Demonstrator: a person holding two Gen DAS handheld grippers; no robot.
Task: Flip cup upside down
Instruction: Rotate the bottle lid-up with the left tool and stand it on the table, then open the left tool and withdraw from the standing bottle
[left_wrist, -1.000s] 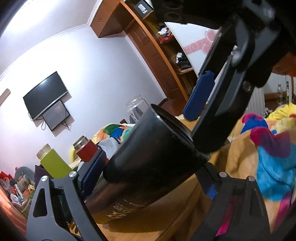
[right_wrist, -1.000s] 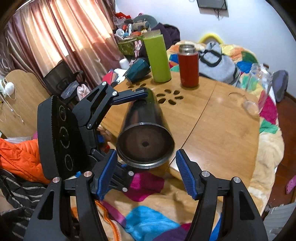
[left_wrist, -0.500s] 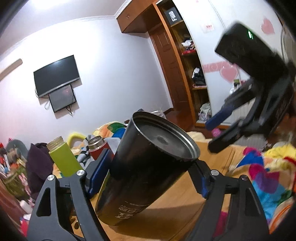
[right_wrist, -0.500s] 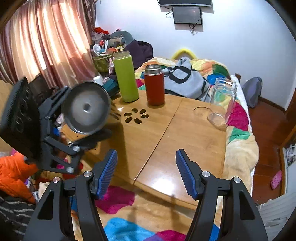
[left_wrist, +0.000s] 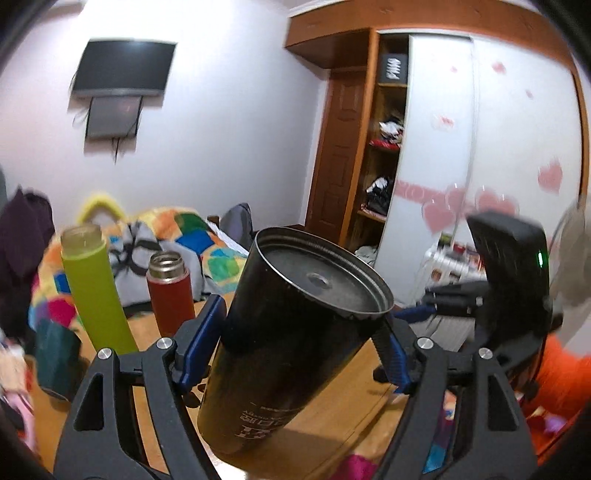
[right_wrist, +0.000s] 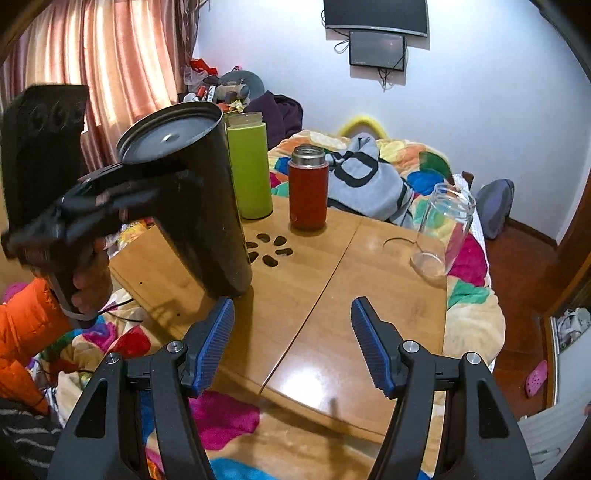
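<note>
Right wrist view: cup, base up and tilted, is clamped by left hand-held gripper; lowering onto bench is judged next, while right hand-held gripper is held wide, empty.

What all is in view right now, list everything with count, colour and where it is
black cup: one, black, base up and tilted, lower rim at the near left edge of the table, held by the left gripper
green bottle: one, lime green, upright at the table's far left
red flask: one, red with a steel neck, upright right of the green bottle
glass jar: one, clear, at the table's right edge
table: one, light wood, with oval cutouts
blanket: one, multicoloured, under the table
TV: one, black, on the far wall
left gripper: one, black with blue fingers, shut on the cup
right gripper: one, same colours, open above the table's near edge
</note>
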